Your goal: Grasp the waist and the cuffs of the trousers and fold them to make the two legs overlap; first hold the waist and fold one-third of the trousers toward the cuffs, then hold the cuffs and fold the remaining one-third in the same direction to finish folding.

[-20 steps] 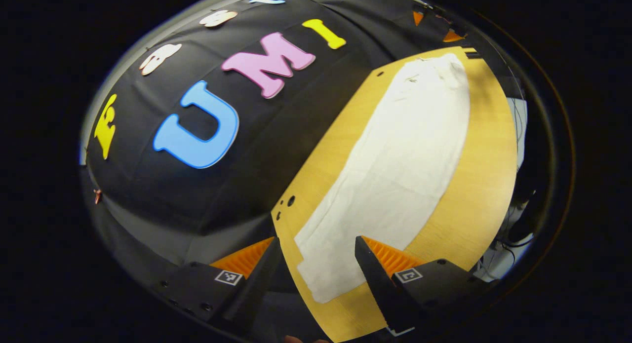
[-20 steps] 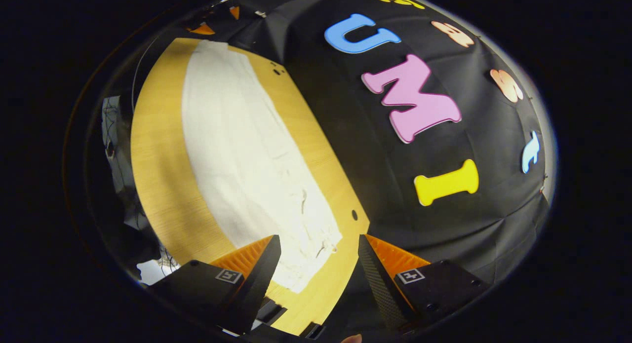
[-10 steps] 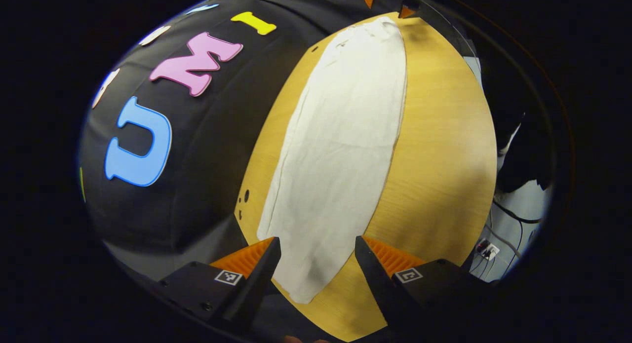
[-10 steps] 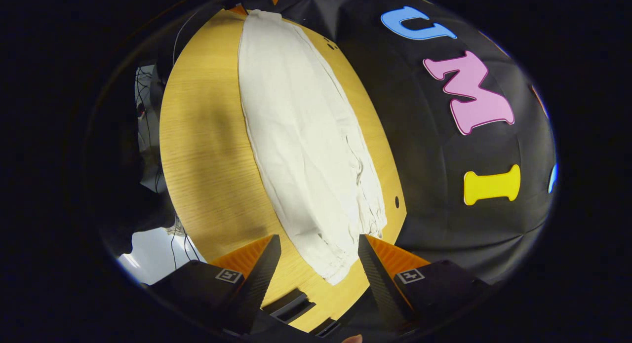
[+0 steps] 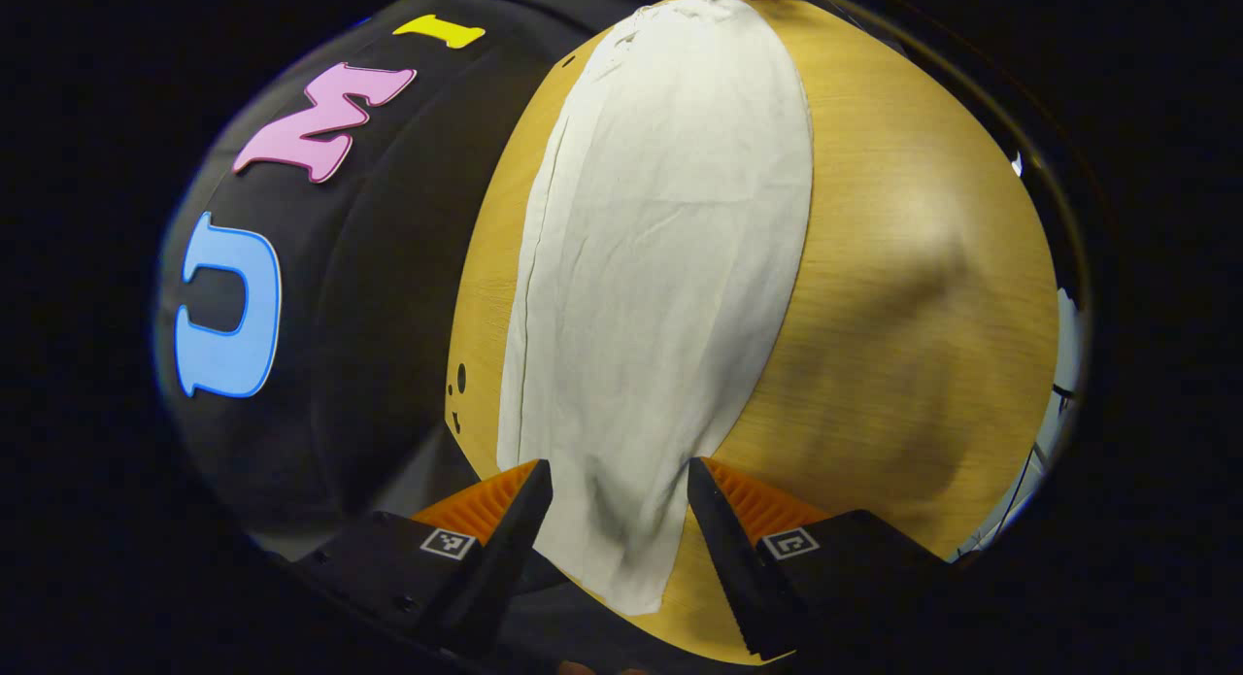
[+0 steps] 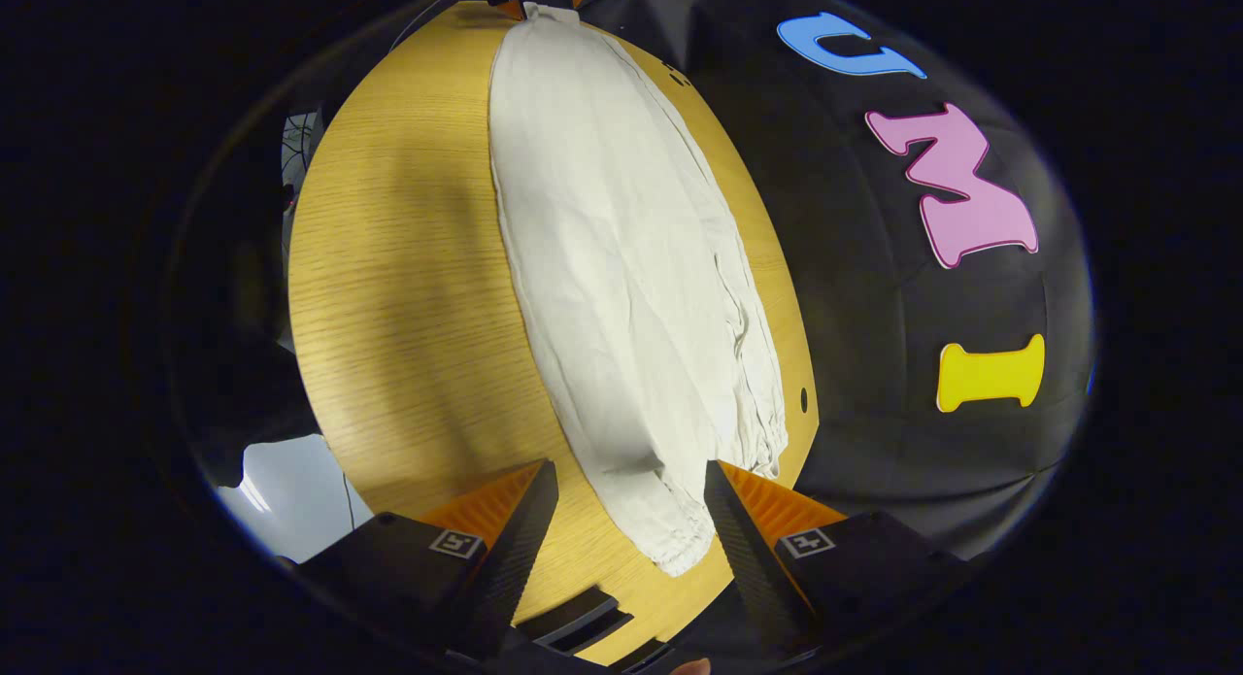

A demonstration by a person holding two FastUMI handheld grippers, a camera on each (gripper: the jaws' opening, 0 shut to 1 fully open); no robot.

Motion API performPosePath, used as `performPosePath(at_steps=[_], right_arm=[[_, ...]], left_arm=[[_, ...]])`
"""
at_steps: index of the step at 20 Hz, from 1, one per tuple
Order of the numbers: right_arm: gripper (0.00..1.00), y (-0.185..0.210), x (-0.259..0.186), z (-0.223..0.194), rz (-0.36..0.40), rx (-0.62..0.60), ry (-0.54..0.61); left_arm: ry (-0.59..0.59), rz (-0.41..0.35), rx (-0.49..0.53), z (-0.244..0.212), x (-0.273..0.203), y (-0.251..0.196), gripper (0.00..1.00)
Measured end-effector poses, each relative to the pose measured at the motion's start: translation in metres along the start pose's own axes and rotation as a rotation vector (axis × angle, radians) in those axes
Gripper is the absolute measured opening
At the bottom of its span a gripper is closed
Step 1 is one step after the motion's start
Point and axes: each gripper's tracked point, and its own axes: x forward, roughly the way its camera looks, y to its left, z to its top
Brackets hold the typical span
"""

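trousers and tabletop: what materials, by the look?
Trousers: off-white woven cloth, probably cotton or linen; matte, with soft creases and a gathered end. Table: light wood or wood-look laminate; fine straight grain, faint sheen. Cannot tell solid from veneer.
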Motion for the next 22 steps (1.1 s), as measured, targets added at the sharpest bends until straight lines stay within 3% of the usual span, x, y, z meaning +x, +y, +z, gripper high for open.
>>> performPosePath(at_steps=[5,8,9,12,14,15,16,17,19,22], right_arm=[[0.95,-0.022,0.025,-0.002,-0.01,-0.03,0.007],[0.95,-0.034,0.037,0.001,-0.011,-0.062,-0.004],[0.94,-0.037,0.041,0.002,-0.012,-0.069,-0.009],[0.92,-0.033,0.051,0.001,0.03,-0.043,-0.005],[0.72,-0.032,0.055,-0.001,0.045,-0.042,0.002],[0.54,-0.028,0.057,0.0,0.055,-0.051,0.008],[0.62,-0.024,0.062,-0.003,0.067,-0.068,0.016],[0.37,-0.019,0.065,-0.007,0.089,-0.087,0.03],[0.11,-0.019,0.063,-0.006,0.078,-0.123,0.033],[0.05,-0.019,0.062,-0.006,0.085,-0.09,0.032]], left_arm=[[0.038,-0.04,-0.009,0.0,0.022,0.006,0.82],[0.047,-0.064,-0.019,0.002,0.026,0.0,0.55],[0.047,-0.074,-0.015,0.001,0.027,-0.005,0.51],[0.056,-0.061,0.004,0.002,0.027,-0.011,0.17],[0.065,-0.042,0.007,0.002,0.029,-0.009,0.13],[0.064,-0.038,0.0,0.002,0.029,-0.01,0.13],[0.065,-0.038,-0.003,0.003,0.029,-0.01,0.11],[0.064,-0.04,-0.005,0.003,0.029,-0.009,0.11],[0.07,-0.04,0.004,0.004,0.029,-0.009,0.09],[0.09,-0.032,0.0,0.003,0.03,-0.008,0.07]])
